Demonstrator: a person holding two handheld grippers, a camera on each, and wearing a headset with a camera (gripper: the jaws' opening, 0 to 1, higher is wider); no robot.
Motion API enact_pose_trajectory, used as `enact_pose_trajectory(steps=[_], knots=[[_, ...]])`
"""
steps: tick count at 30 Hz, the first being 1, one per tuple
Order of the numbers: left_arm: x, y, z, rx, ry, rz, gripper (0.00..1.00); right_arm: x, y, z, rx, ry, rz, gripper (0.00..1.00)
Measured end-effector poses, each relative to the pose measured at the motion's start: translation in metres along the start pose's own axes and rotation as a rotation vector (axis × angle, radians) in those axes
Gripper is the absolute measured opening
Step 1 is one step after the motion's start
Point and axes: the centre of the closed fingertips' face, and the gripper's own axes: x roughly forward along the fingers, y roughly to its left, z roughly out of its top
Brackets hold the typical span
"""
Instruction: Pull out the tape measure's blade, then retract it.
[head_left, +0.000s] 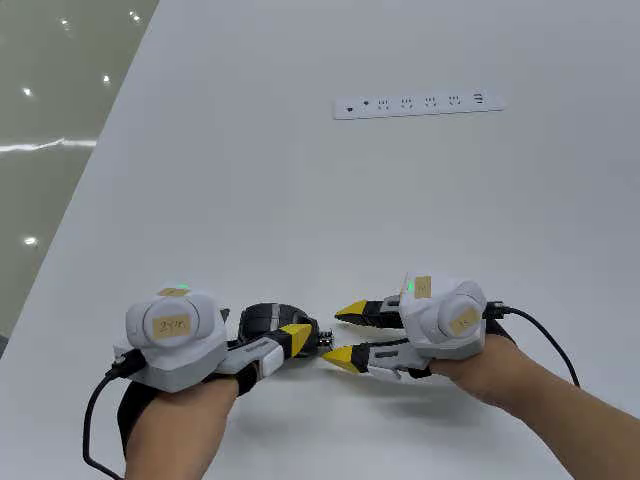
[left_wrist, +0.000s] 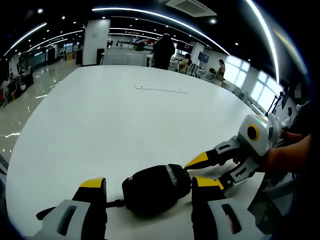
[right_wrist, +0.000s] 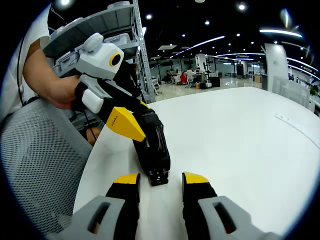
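Note:
A black tape measure (head_left: 262, 318) lies on the white table (head_left: 300, 180) near its front edge. My left gripper (head_left: 285, 328) is shut on its case, whose round body (left_wrist: 155, 189) sits between the yellow-tipped fingers (left_wrist: 93, 183). The right gripper (head_left: 345, 333) is open and faces the left one from the right. Its tips sit just short of the blade's end hook (right_wrist: 159, 176), which pokes out of the case (right_wrist: 150, 140). The hook lies in line with the gap between the right fingers (right_wrist: 127, 179), apart from both. The right gripper (left_wrist: 212, 170) also shows in the left gripper view.
A white power strip (head_left: 418, 104) lies far back on the table, well away from the grippers. The table's left edge (head_left: 95, 150) drops to a glossy floor. A grey mesh chair (right_wrist: 35, 165) stands close behind the left hand.

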Motion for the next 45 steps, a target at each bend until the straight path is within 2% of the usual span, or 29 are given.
enact_pose_trajectory(steps=[5, 7, 16, 28, 36, 41, 45], knots=[[-0.007, 0.003, 0.003, 0.032, -0.011, -0.018, 0.67, -0.007, 0.001, 0.002, 0.007, 0.014, -0.016, 0.35], [-0.011, 0.004, 0.005, 0.045, -0.028, -0.024, 0.68, -0.009, 0.001, 0.003, 0.011, 0.019, -0.026, 0.37], [-0.023, 0.006, 0.002, 0.119, -0.021, -0.067, 0.69, -0.023, 0.001, 0.004, 0.030, 0.050, -0.064, 0.44], [-0.041, 0.011, 0.007, 0.226, -0.025, -0.105, 0.72, -0.047, 0.000, 0.014, 0.068, 0.044, -0.128, 0.54], [-0.050, 0.020, 0.008, 0.239, -0.046, -0.100, 0.75, -0.072, -0.003, 0.011, 0.098, 0.052, -0.175, 0.59], [-0.056, 0.022, 0.007, 0.245, -0.048, -0.114, 0.76, -0.092, -0.007, 0.010, 0.111, 0.035, -0.218, 0.61], [-0.059, 0.024, 0.006, 0.243, -0.052, -0.118, 0.77, -0.105, -0.006, 0.003, 0.113, 0.047, -0.236, 0.61]])
